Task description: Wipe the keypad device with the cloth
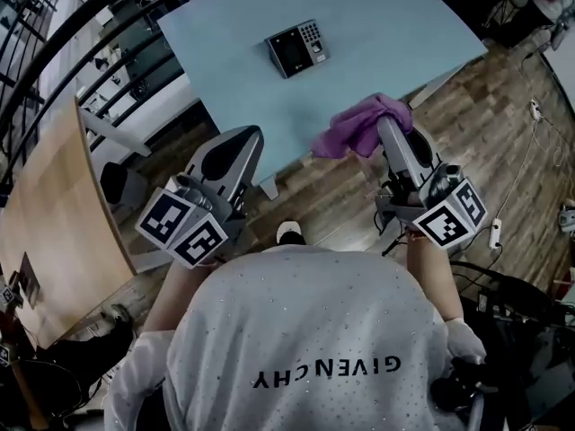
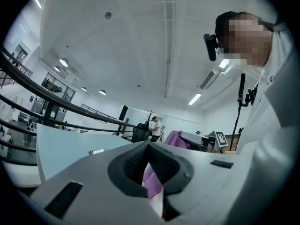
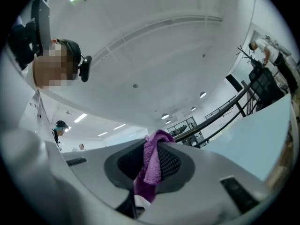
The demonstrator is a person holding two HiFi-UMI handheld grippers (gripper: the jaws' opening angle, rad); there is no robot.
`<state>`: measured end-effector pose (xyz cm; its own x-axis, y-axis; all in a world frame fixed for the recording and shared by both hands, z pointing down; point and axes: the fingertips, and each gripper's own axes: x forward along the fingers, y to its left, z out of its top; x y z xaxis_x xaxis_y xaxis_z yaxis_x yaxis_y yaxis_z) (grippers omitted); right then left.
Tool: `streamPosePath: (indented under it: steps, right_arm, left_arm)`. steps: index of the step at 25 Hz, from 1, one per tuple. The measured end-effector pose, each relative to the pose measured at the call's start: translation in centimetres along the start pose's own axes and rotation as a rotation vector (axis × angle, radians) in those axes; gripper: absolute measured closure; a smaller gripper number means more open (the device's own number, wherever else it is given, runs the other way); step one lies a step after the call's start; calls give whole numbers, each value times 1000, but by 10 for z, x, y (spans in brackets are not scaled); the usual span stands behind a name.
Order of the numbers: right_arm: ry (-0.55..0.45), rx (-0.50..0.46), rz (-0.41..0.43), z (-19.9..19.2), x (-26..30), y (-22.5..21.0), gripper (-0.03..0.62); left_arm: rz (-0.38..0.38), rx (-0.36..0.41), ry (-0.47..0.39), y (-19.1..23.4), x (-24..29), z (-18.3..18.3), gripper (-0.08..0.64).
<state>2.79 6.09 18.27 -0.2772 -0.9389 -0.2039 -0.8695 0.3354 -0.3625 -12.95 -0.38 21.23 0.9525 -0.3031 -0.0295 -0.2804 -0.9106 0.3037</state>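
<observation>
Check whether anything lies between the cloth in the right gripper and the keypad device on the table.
Nothing visible does. The right gripper holds the purple cloth at the near edge of the table. The keypad device stands farther in, and only bare blue surface lies between them.

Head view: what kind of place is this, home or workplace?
Probably a workplace, an open-plan office or lab: black railings beside the table, ceiling strip lights in the left gripper view, and cables across the wood floor.
</observation>
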Motion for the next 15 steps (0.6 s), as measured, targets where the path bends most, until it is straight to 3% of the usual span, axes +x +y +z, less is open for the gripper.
streamPosePath:
  steps: [5, 7, 11, 15]
  right_arm:
    - [-51, 13, 20, 19, 45, -11, 545]
    - [-54, 21, 28, 21, 56, -12, 544]
    - [-11, 2, 23, 14, 68, -14, 543]
    - [56, -49, 12, -3, 82, -29, 543]
  left_arm:
    - [-33, 38, -44, 40, 28, 32, 561]
    - [-56, 12, -55, 48, 35, 35, 561]
    - [-93, -34, -43, 55, 41, 32, 561]
    - [-67, -38, -45, 71, 52, 30, 560]
